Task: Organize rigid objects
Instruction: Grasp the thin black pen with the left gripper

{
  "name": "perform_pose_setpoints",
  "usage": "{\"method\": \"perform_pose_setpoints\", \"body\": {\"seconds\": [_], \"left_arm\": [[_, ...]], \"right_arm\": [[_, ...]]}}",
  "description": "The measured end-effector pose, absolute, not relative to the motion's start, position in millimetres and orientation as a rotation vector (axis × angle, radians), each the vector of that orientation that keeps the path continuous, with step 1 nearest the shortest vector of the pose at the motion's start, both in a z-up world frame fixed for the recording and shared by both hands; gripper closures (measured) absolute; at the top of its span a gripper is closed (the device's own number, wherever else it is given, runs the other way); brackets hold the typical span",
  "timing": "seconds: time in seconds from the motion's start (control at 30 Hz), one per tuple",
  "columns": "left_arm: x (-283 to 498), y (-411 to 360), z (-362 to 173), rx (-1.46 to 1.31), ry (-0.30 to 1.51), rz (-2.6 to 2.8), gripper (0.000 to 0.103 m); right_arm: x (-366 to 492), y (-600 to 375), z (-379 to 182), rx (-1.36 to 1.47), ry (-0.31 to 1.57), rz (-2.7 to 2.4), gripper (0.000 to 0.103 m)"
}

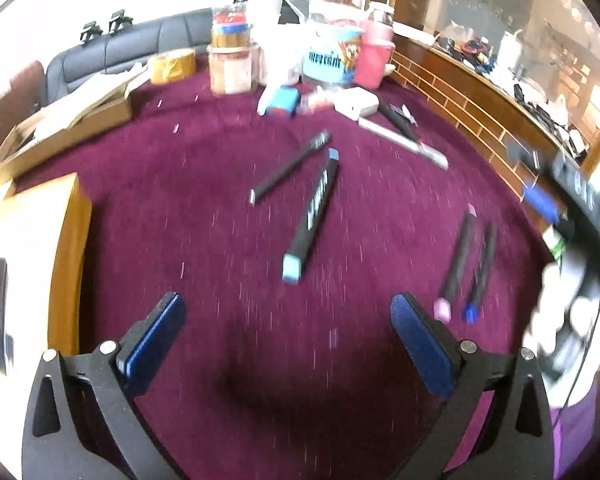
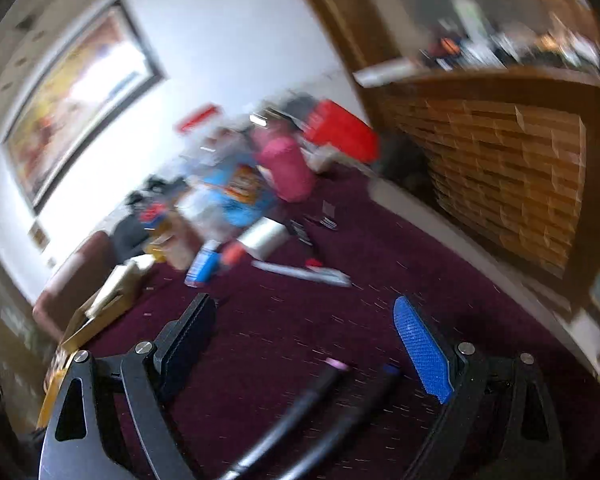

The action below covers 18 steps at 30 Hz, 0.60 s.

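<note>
Everything lies on a maroon cloth. A black marker with light-blue ends and a thinner black pen rest mid-table, just beyond my left gripper, which is open and holds nothing. To the right lie two dark markers side by side, one pink-capped and one blue-capped. In the right wrist view, the pink-tipped marker and the blue-tipped marker lie on the cloth low between the fingers of my right gripper. It is open and its pads touch neither. Both views are motion-blurred.
Jars, tape rolls and a blue tub crowd the far edge, with a silver pen in front. An open cardboard box and a wooden box stand at the left. A wooden lattice wall borders the right.
</note>
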State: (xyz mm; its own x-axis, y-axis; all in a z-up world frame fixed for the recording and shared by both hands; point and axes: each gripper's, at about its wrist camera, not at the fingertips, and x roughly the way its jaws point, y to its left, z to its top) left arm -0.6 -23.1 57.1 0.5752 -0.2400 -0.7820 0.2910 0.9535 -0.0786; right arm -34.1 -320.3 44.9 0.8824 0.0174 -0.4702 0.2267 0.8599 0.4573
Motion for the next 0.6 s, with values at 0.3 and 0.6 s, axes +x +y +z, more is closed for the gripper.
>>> {"method": "perform_pose_setpoints", "body": {"seconds": [0.3, 0.6], "left_arm": [[87, -82, 31, 0.256, 0.836, -0.240, 0.000], [77, -91, 12, 0.214, 0.923, -0.342, 0.091]], "right_arm": [[-17, -311, 43, 0.465, 0.529, -0.110, 0.015], [-14, -304, 37, 0.436, 0.571, -0.119, 0.015]]}}
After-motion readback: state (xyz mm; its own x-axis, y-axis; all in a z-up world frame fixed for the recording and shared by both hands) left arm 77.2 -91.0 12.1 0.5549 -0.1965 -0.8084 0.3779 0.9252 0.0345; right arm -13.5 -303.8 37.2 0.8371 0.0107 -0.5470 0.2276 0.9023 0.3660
